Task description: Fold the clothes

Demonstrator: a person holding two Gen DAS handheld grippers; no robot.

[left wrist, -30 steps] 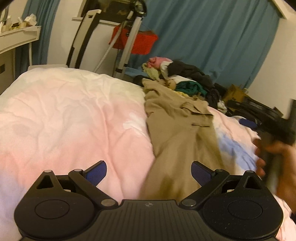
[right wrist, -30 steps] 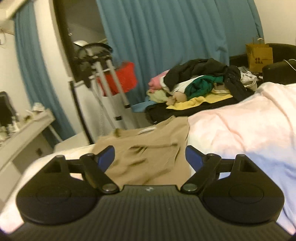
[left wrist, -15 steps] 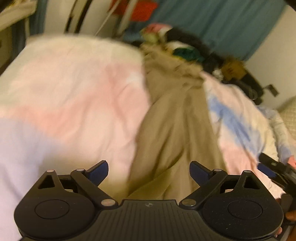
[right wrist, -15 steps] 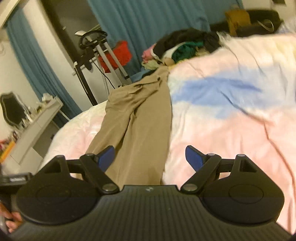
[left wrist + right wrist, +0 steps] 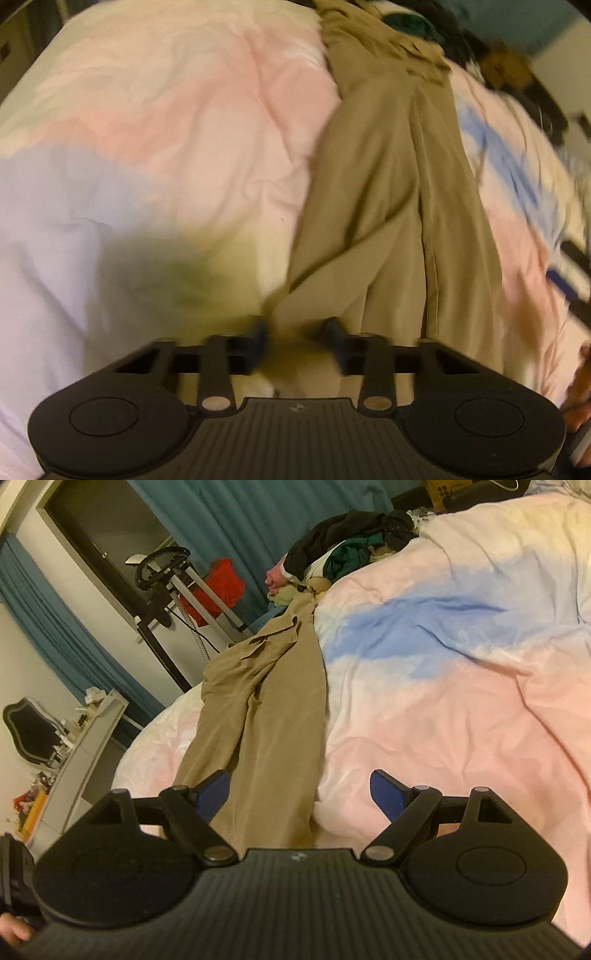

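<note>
Left gripper point(image 5: 297, 338) narrowed around the tan trousers point(image 5: 391, 177) hem (grip unclear, blurred); right gripper point(image 5: 297, 794) wide open, empty, trousers ahead-left

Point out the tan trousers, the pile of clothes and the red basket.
tan trousers point(image 5: 280, 716): right wrist view, on the leg lying along the bed.
pile of clothes point(image 5: 343, 550): right wrist view, on the dark green garment.
red basket point(image 5: 221, 581): right wrist view, on its front side.
</note>
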